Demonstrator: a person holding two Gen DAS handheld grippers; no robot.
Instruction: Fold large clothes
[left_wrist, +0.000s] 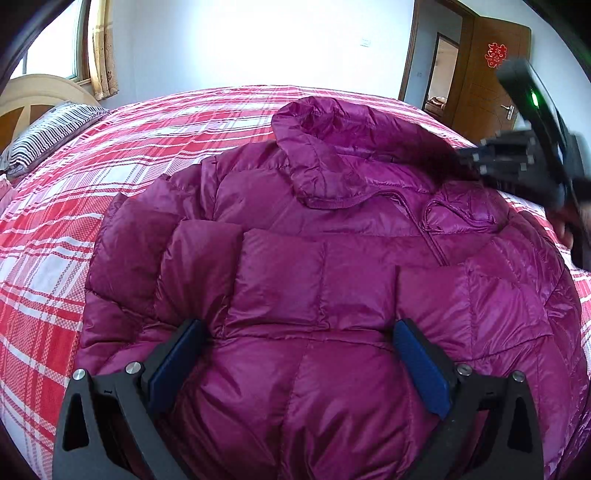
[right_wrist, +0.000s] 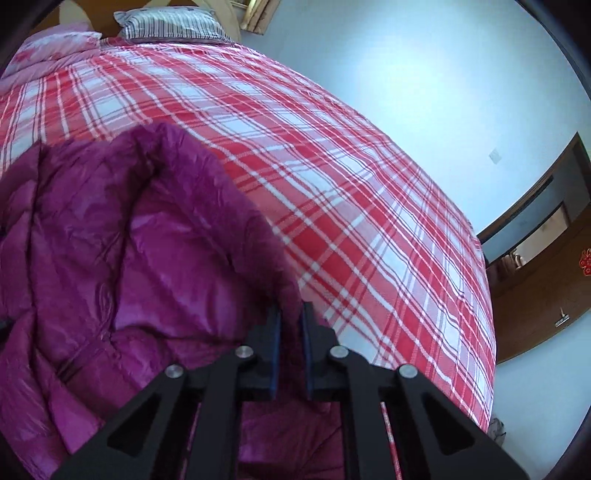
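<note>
Currently the purple down jacket (left_wrist: 332, 266) is lying spread on the red plaid bedspread (left_wrist: 92, 206), its hood (left_wrist: 321, 147) pointing toward the far wall. The right gripper (right_wrist: 290, 325) is pinching a fold of the jacket's edge: its blue pads (right_wrist: 275, 343) are standing almost together with fabric pressed between them. The left gripper (left_wrist: 299, 343) is hovering over the jacket's lower panels with its jaws spread wide, holding nothing; whether its fingertips are touching the fabric cannot be told. A striped pillow (left_wrist: 48, 133) is resting at the bed's head.
</note>
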